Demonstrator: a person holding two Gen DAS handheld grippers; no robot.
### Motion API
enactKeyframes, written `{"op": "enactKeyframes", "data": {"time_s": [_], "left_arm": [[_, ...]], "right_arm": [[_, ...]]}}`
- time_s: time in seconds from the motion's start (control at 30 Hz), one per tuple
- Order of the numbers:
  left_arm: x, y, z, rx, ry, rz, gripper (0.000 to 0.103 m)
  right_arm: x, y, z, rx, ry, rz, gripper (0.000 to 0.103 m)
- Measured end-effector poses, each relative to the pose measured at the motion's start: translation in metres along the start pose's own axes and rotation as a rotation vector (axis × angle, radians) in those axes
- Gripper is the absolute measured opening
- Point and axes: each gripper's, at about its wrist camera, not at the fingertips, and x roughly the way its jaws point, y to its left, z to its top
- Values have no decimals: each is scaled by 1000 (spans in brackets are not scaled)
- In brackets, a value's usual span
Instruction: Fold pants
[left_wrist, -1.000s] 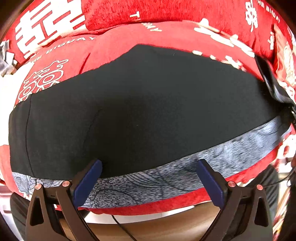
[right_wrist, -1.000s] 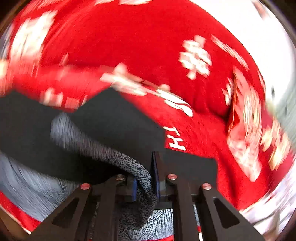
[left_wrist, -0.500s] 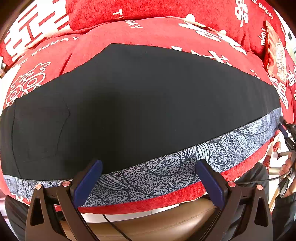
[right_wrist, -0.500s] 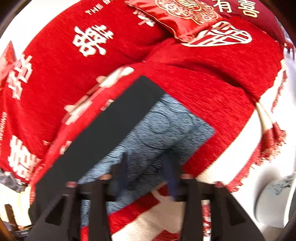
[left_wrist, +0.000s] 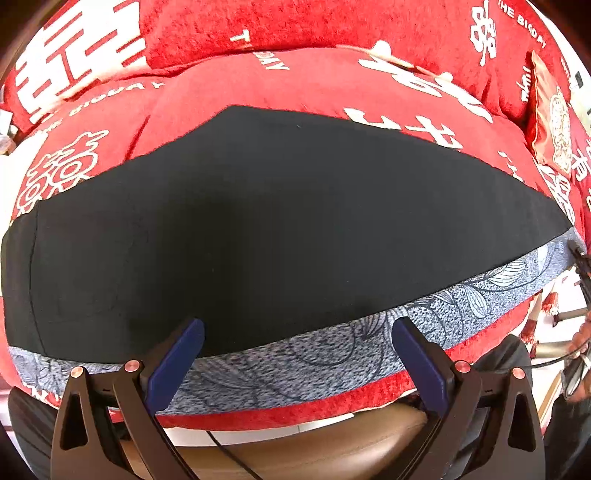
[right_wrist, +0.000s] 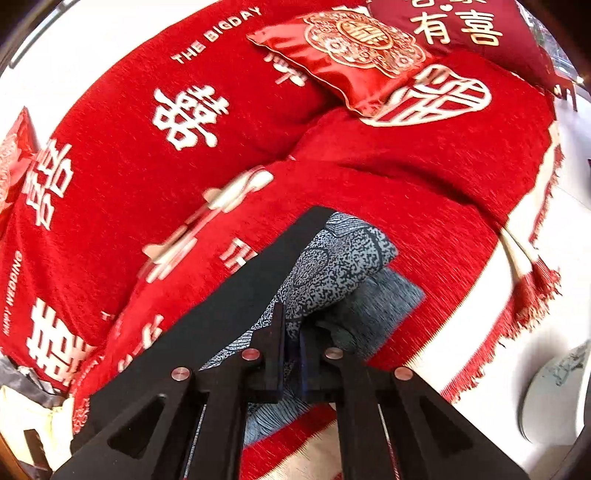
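Note:
Black pants (left_wrist: 280, 229) with a grey patterned band (left_wrist: 332, 354) along the near edge lie flat across a red sofa cover. My left gripper (left_wrist: 295, 350) is open and empty, its blue pads over the patterned band near the sofa's front edge. In the right wrist view the pants (right_wrist: 221, 306) run off to the lower left. My right gripper (right_wrist: 291, 332) is shut on the grey patterned leg end (right_wrist: 332, 269), which is lifted and curled over the layer below.
The red sofa cover (right_wrist: 424, 184) with white characters has a tasselled fringe (right_wrist: 532, 291) at the right. Red cushions (right_wrist: 351, 48) sit at the back. The brown sofa front (left_wrist: 295, 443) shows below the cover. A round white object (right_wrist: 554, 391) stands on the floor at right.
My right gripper opened over the leg end half a second ago and has now shut on it again and lifted it. My left gripper stays open, shifting slightly over the band.

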Motion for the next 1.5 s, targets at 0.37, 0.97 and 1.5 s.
{"op": "enactKeyframes", "data": {"time_s": [0.37, 0.97, 1.5], "left_arm": [[1, -2, 3, -16, -13, 20, 102], [11, 54, 29, -230, -78, 155, 102], [5, -41, 7, 125, -41, 95, 102]], "right_arm": [[-28, 23, -16, -48, -96, -282, 56], [63, 119, -39, -283, 158, -325, 71], [29, 144, -82, -328, 182, -256, 74]]}}
